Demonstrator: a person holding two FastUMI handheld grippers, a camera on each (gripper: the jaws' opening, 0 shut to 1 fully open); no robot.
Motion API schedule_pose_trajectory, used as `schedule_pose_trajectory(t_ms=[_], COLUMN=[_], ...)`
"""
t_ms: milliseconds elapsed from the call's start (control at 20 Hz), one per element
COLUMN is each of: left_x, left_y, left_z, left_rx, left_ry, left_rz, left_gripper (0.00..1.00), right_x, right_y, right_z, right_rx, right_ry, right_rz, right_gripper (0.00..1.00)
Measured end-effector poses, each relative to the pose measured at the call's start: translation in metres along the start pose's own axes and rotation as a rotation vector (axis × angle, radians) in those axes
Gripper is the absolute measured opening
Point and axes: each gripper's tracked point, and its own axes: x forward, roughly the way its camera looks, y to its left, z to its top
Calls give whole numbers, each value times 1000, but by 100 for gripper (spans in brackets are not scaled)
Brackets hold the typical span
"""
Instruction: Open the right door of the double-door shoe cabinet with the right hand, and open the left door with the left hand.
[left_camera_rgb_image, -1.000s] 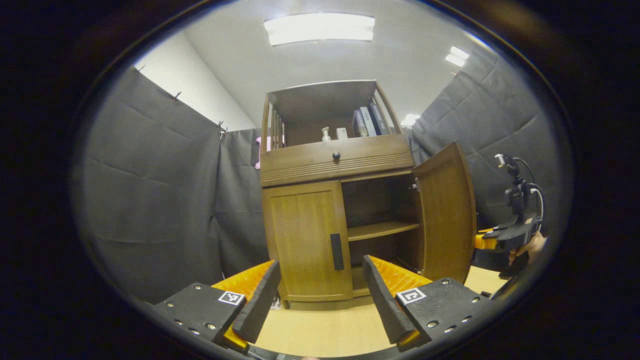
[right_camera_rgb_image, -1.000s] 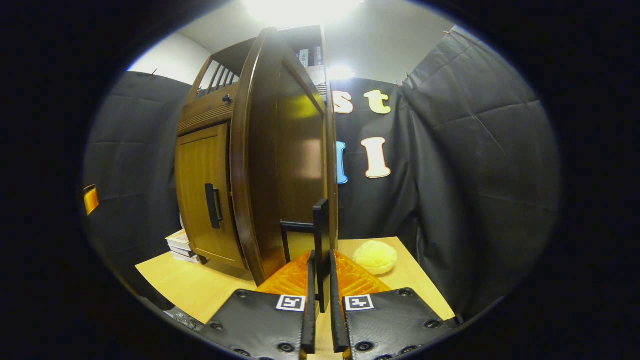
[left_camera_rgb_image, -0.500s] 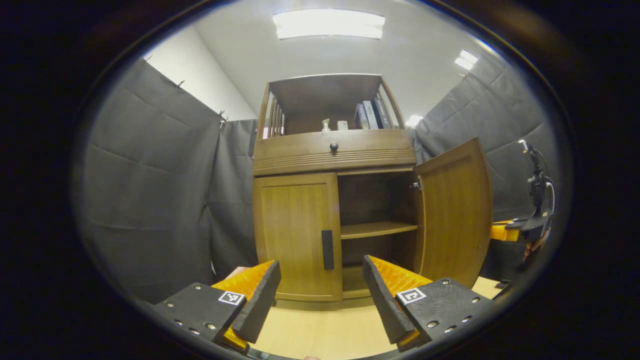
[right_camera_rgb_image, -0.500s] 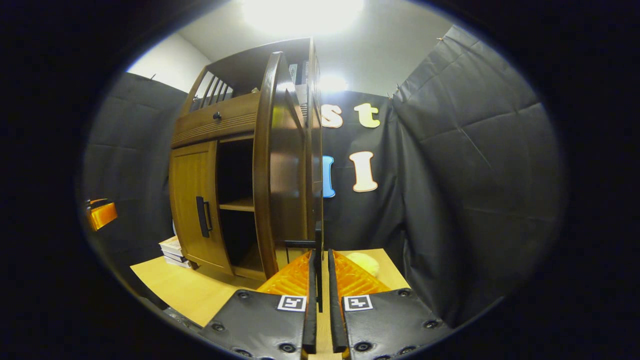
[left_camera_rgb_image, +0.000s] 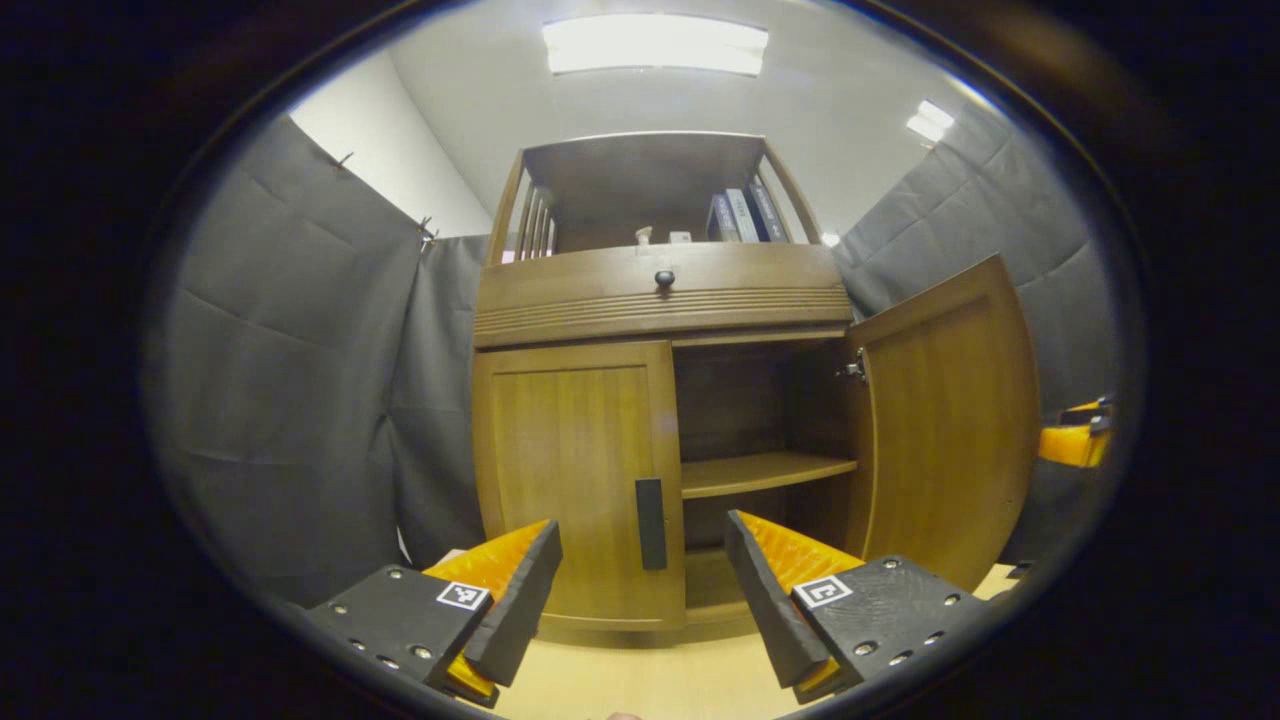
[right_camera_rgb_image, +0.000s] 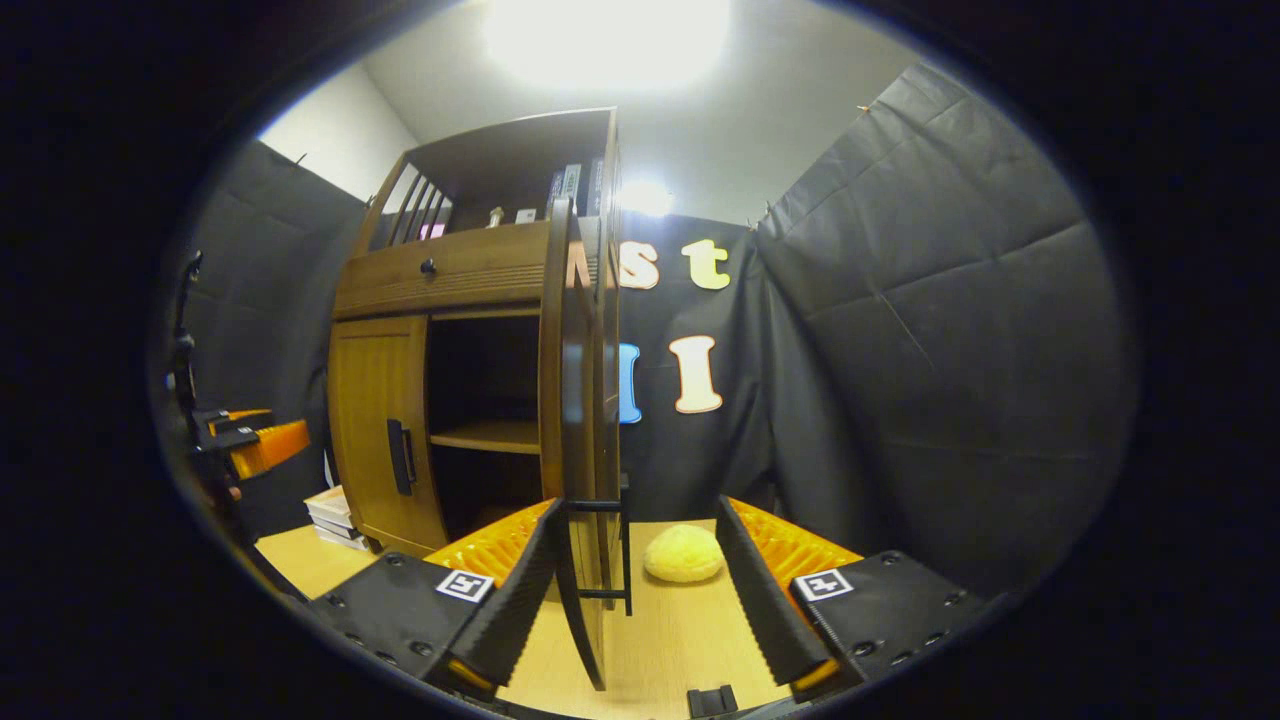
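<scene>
The right tool (right_camera_rgb_image: 632, 590) has been spread off the right door (right_camera_rgb_image: 580, 420) handle; the left tool (left_camera_rgb_image: 640, 590), spread, has neared the flat wooden left door (left_camera_rgb_image: 575, 480).

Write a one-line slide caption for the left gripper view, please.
Open left gripper faces the closed left door and its handle; right door stands open.

The right gripper (right_camera_rgb_image: 636, 585) has let go of the right door's handle (right_camera_rgb_image: 622, 548), jaws apart.

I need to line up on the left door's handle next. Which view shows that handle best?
The left gripper view: the left door's handle faces the camera squarely, a dark upright bar between the open left gripper fingers. The right gripper view shows the handle smaller, obliquely, off at the side.
</scene>
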Motion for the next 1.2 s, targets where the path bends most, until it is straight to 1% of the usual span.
schedule_pose_trajectory(t_ms=[50, 100, 150, 350, 400, 450, 500, 650, 700, 750, 800, 900, 1050, 1100, 1150, 1200], left_x=[12, 24, 36, 80, 88, 97, 106, 131, 138, 144, 152, 168, 180, 185, 188, 192], left_y=[1, -2, -4, -12, -13, -12, -12, -9, -10, -10, -10, -10, -7, -7, -5, -5], left_z=[-4, -7, -10, -18, -19, -20, -21, -31, -34, -39, -42, -49, -63, -67, -72, -75], left_rx=[-3, -2, 2, 12, 9, 5, 1, -14, -18, -19, -17, -27, -59, -63, -64, -63], left_ry=[3, 6, 7, 3, 0, -3, -4, 6, 12, 17, 23, 39, 64, 72, 80, 88], left_rz=[-8, -18, -25, -52, -56, -58, -59, -63, -67, -71, -74, -79, -84, -85, -86, -88], left_gripper=[96, 96, 96, 96, 96, 96, 96, 96, 96, 96, 94, 94, 94, 94, 94, 96], right_x=[-6, -10, -14, -28, -30, -32, -35, -41, -43, -44, -44, -44, -43, -41, -41, -41], right_y=[-1, -3, -3, 2, 2, 3, 6, 9, 10, 10, 10, 12, 9, 10, 10, 10], right_z=[2, 5, 7, 9, 8, 8, 8, 10, 11, 11, 12, 10, 5, 4, 2, 3], right_rx=[7, 6, 5, -12, -17, -20, -22, -28, -29, -31, -33, -43, -43, -40, -42, -46], right_ry=[-8, -16, -22, -15, -11, -9, -10, -13, -13, -13, -12, -5, 12, 15, 16, 16], right_rz=[-13, -25, -38, -67, -77, -79, -80, -88, -91, -99, -104, -110, -128, -132, -135, -137], right_gripper=[96, 98, 94, 94, 98, 98, 94, 94, 98, 98, 94, 94, 94, 98, 94, 94])
